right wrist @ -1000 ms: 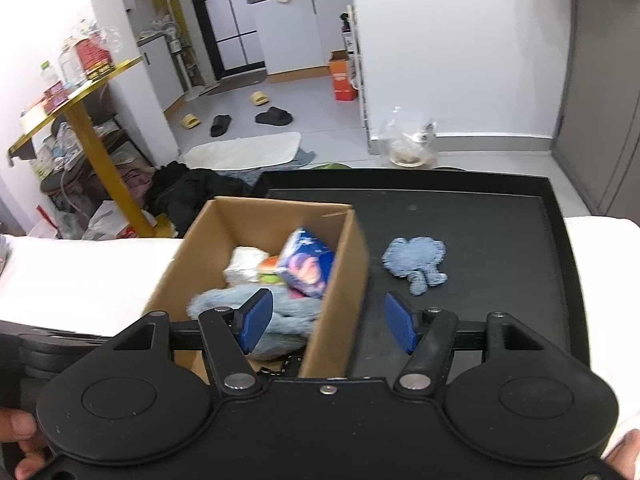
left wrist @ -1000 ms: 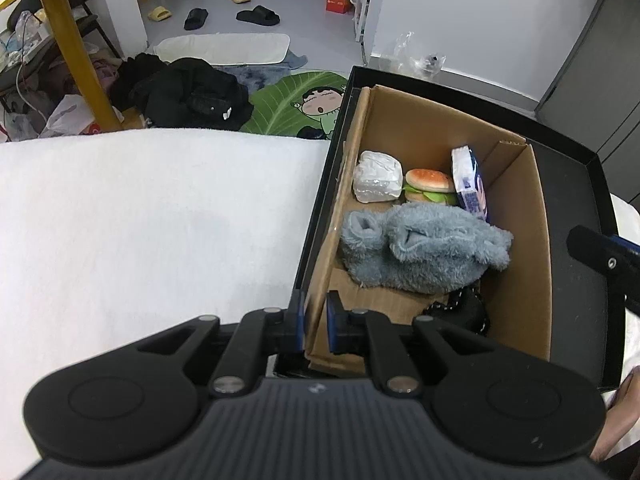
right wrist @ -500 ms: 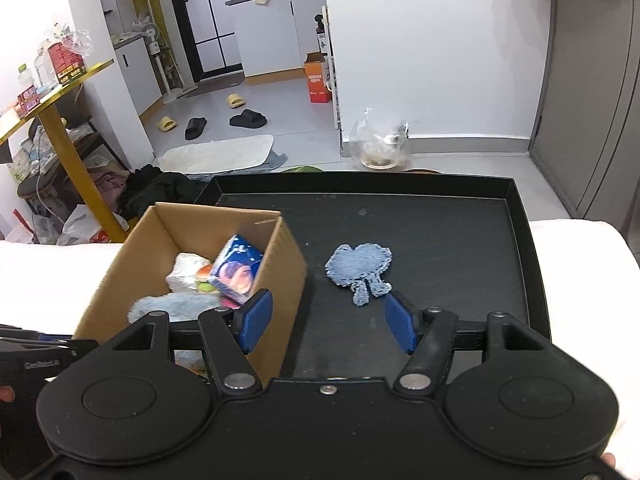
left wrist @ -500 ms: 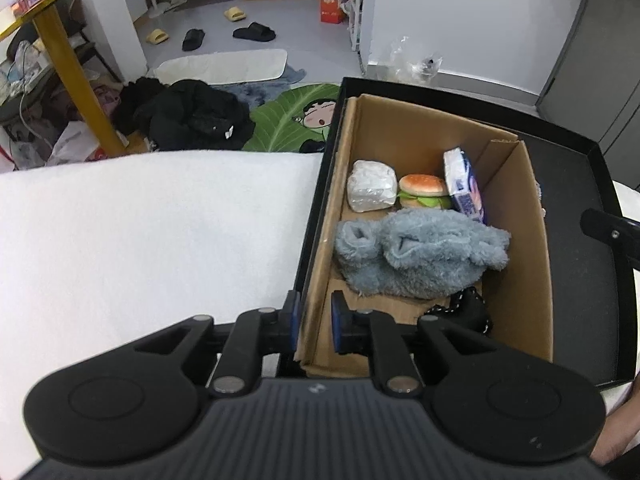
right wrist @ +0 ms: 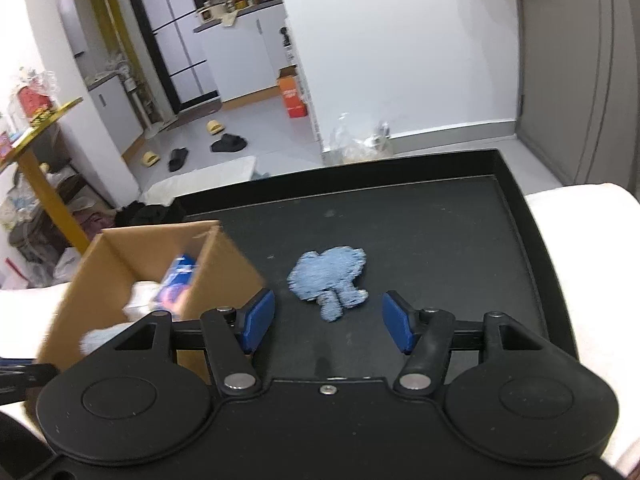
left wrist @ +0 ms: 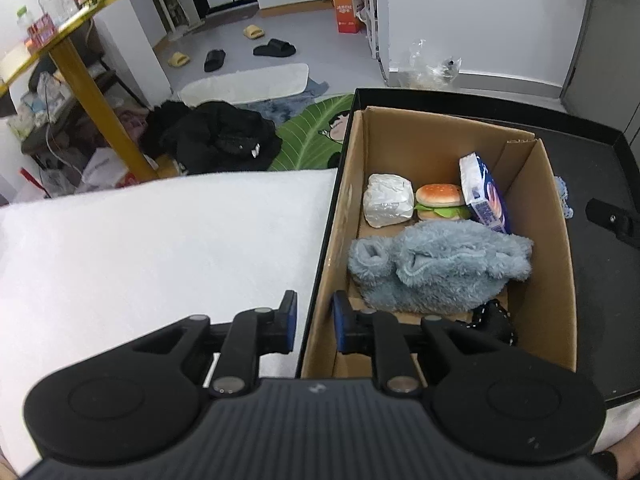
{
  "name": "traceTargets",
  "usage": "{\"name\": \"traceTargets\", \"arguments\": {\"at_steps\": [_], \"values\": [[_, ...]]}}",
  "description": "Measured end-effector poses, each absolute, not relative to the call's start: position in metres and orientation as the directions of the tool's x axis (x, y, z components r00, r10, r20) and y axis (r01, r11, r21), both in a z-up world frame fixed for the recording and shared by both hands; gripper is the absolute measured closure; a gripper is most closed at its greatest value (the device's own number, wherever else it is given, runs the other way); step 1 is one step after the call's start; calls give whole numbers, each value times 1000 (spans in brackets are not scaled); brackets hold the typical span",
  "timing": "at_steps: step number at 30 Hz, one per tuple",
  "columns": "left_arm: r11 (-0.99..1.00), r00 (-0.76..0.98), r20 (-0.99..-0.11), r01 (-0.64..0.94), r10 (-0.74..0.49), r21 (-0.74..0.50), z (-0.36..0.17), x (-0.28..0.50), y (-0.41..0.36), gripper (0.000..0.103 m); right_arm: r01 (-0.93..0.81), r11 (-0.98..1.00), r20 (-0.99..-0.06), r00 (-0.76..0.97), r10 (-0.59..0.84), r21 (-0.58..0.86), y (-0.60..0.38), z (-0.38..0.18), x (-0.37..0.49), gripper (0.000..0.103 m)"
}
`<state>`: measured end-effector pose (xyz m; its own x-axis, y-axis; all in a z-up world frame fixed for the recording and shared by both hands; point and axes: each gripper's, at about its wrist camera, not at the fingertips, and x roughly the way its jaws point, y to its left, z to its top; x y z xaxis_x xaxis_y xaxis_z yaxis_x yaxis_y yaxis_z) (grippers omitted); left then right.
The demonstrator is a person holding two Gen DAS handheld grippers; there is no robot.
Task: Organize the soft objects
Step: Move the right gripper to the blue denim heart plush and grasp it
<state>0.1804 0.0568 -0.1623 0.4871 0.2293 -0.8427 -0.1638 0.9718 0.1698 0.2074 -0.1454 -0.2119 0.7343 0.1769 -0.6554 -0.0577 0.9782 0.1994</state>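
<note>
Left tongs (left wrist: pixel 314 326) first: the blue pads straddle the near-left wall of the cardboard box (left wrist: pixel 554 264), one pad outside, one inside, with a visible gap either side of the cardboard, so they are released and not pinching. Just ahead of the inner pad, inside the box, lies a fluffy grey-blue plush (left wrist: pixel 436 270), and a black dotted item (left wrist: pixel 494 322) peeks out to its right. Beyond the plush sit a white wrapped bundle (left wrist: pixel 388 205), a toy burger (left wrist: pixel 440 201) and a blue-and-white tissue pack (left wrist: pixel 482 194) leaning on the far-right wall. The box stands in a black tray (left wrist: pixel 596 168); a white padded surface (left wrist: pixel 140 248) spreads out to the left.

Right tongs (right wrist: pixel 328 322): spread wide, gripping nothing. Directly between and just ahead of the pads lies a small blue fuzzy cloth toy (right wrist: pixel 330 280), flat on the tray floor, apart from both pads. The box is off to the left, blurred.
</note>
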Motion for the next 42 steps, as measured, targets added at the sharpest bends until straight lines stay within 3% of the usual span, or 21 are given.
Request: {"name": "traceTargets", "arguments": {"at_steps": [4, 13, 24, 29, 42], "values": [[960, 510, -814, -173, 277, 219, -161, 181, 49, 79, -59, 983, -647, 746, 160, 176, -148, -225, 213, 49], [946, 507, -799, -149, 323, 288, -164, 184, 38, 77, -68, 988, -670, 728, 143, 137, -138, -247, 231, 64], [938, 496, -798, -127, 343, 324, -169, 189, 31, 76, -50, 989, -669, 731, 133, 141, -136, -263, 246, 66], [936, 490, -799, -133, 348, 326, -169, 190, 30, 75, -42, 984, -672, 726, 148, 171, -139, -263, 243, 95], [944, 502, -801, -133, 327, 302, -164, 184, 32, 75, -17, 986, -694, 708, 128, 164, -147, -255, 220, 98]]}}
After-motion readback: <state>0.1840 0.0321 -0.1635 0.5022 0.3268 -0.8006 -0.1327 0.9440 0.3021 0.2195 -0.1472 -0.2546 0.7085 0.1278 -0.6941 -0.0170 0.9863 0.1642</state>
